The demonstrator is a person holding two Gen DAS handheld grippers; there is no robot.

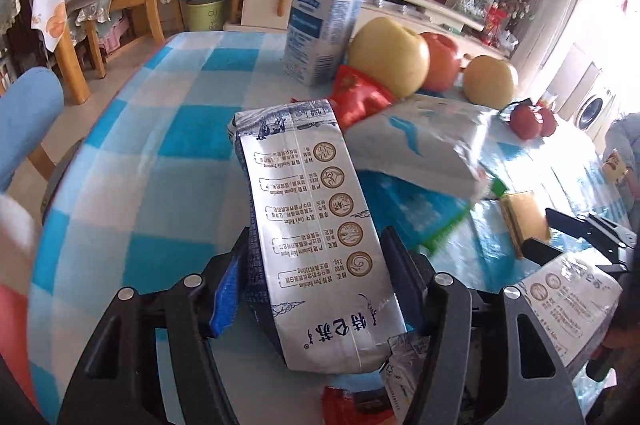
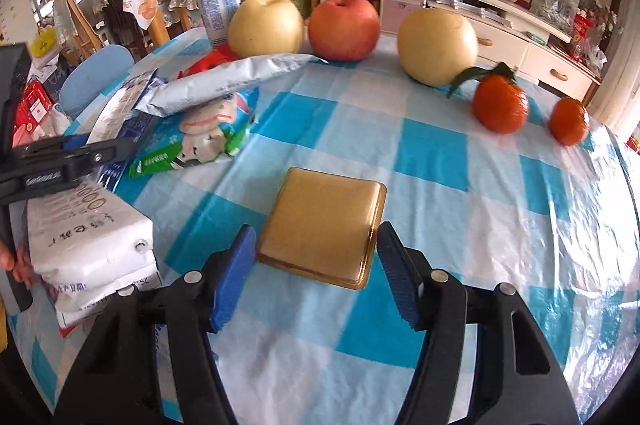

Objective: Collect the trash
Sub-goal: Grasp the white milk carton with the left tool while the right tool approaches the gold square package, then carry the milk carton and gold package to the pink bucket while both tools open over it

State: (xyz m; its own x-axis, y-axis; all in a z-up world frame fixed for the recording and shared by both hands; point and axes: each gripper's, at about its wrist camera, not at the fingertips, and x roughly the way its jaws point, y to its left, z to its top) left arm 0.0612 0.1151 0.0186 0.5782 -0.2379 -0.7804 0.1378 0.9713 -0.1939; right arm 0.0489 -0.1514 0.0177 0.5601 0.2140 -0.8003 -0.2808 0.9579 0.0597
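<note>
My left gripper (image 1: 314,257) is shut on a flattened silver milk carton (image 1: 316,225) held just above the blue checked table; it also shows at the left of the right wrist view (image 2: 76,153). My right gripper (image 2: 316,249) is open, its fingers on either side of the near end of a flat gold box (image 2: 324,225) lying on the table. More wrappers lie nearby: a grey-white pouch (image 1: 420,141), a red wrapper (image 1: 360,97), a green-edged tissue pack (image 2: 200,141) and a white carton (image 2: 88,229).
A white and blue bottle (image 1: 324,21) stands at the far side, with two yellow pears (image 2: 266,25) (image 2: 438,47), a red apple (image 2: 344,27) and two tangerines (image 2: 500,105). Chairs and a cabinet stand behind the table (image 2: 460,185).
</note>
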